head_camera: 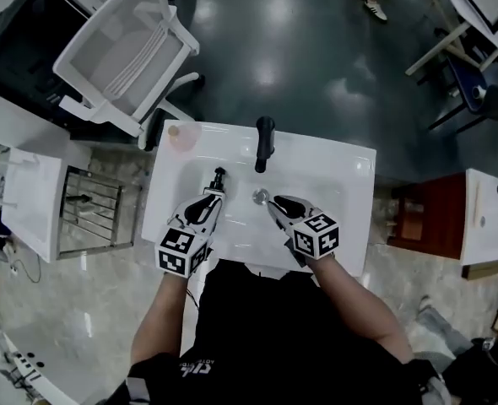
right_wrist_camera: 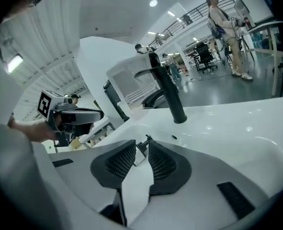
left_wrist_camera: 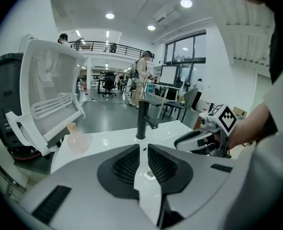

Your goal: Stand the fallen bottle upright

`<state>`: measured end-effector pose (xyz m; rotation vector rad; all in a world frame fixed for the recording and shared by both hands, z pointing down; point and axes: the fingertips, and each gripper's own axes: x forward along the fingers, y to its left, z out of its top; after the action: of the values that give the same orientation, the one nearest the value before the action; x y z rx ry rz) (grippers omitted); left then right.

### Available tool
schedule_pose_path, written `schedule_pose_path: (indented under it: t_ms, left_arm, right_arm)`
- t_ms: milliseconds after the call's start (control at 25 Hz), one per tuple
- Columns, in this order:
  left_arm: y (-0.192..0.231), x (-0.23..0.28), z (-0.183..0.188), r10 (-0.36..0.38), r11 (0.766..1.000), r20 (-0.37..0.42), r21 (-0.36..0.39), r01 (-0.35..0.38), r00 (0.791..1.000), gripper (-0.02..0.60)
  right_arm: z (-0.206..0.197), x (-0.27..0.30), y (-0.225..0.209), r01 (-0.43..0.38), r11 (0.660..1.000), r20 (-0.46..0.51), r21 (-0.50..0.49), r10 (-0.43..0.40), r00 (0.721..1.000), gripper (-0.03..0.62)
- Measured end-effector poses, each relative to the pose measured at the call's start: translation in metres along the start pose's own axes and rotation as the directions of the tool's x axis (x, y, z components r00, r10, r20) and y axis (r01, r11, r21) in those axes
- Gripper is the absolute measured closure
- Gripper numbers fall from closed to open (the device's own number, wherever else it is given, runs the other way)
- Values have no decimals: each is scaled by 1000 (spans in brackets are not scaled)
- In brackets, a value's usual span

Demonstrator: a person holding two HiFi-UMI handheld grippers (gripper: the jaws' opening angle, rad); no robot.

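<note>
**A:** Where is the bottle that fell over?

**B:** The small pale bottle with a black pump top (head_camera: pixel 218 180) lies on its side in the white sink bowl (head_camera: pixel 350 171). It is left of the round metal drain (head_camera: pixel 260 196) and just in front of the left gripper (head_camera: pixel 208 201).

**A:** Is anything holding it?

**B:** No. The left gripper's jaws are a little apart and empty. The right gripper (head_camera: pixel 276 202) is the same, part way open, with the bottle far beyond its tips.

**A:** So what step is this?

**B:** Reaching in, I think. Next, a gripper should close on the bottle's body, then tip it up onto its flat bottom.
</note>
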<state>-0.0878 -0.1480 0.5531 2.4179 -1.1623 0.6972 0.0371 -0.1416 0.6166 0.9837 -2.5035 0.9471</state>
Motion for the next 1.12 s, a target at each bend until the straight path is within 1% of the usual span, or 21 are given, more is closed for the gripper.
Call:
schedule_pose_path:
  t_ms: [40, 160, 240, 320, 440, 560, 640, 720, 760, 800, 840, 880, 1000, 1080, 1120]
  left_arm:
    - [18, 0, -3, -4, 1000, -4, 19, 4, 1000, 517]
    - [69, 0, -8, -29, 995, -15, 100, 31, 999, 517]
    - [99, -1, -7, -65, 990, -16, 123, 66, 998, 517]
    - [121, -3, -10, -107, 988, -13, 110, 108, 994, 517]
    - [146, -5, -19, -141, 987, -9, 81, 141, 990, 517]
    - [165, -6, -29, -151, 987, -7, 52, 151, 989, 518]
    - [176, -7, -34, -153, 988, -10, 34, 154, 988, 518]
    - [182, -11, -42, -163, 986, -20, 19, 163, 986, 520]
    - [185, -12, -47, -168, 986, -29, 15, 168, 985, 520]
    - [187, -13, -52, -171, 985, -37, 13, 172, 985, 520]
    - [190, -13, -56, -172, 985, -44, 11, 173, 984, 520]
    - [192, -13, -59, -170, 985, -48, 7, 171, 984, 520]
    - [199, -15, -63, -154, 988, -48, -18, 153, 987, 522]
    - [199, -17, -64, -148, 989, -48, -33, 146, 988, 522]
    - [197, -18, -63, -147, 989, -47, -37, 146, 988, 523]
  right_arm:
    - [0, 17, 6, 15, 1000, -18, 4, -15, 1000, 497]
    - [2, 76, 25, 57, 997, -79, -47, -60, 995, 497]
    - [1, 118, 30, 92, 995, -124, -41, -97, 988, 493]
    - [-11, 156, 32, 125, 992, -200, 6, -121, 972, 477]
    - [-29, 205, 21, 174, 981, -311, 88, -139, 940, 441]
    - [-31, 241, 6, 233, 958, -364, 168, -159, 918, 425]
    - [-37, 261, -5, 274, 931, -401, 242, -161, 902, 421]
    - [-47, 275, -11, 309, 889, -435, 338, -144, 889, 411]
    - [-51, 281, -12, 322, 873, -448, 366, -138, 883, 418]
    - [-53, 286, -11, 329, 871, -463, 364, -137, 875, 428]
    - [-53, 291, -11, 330, 882, -480, 336, -142, 866, 437]
    - [-53, 295, -9, 323, 900, -496, 292, -146, 856, 441]
    - [-49, 305, 1, 260, 952, -543, 162, -133, 829, 447]
    - [-48, 306, 10, 213, 970, -550, 115, -116, 827, 450]
    - [-46, 305, 15, 190, 977, -542, 100, -107, 834, 451]
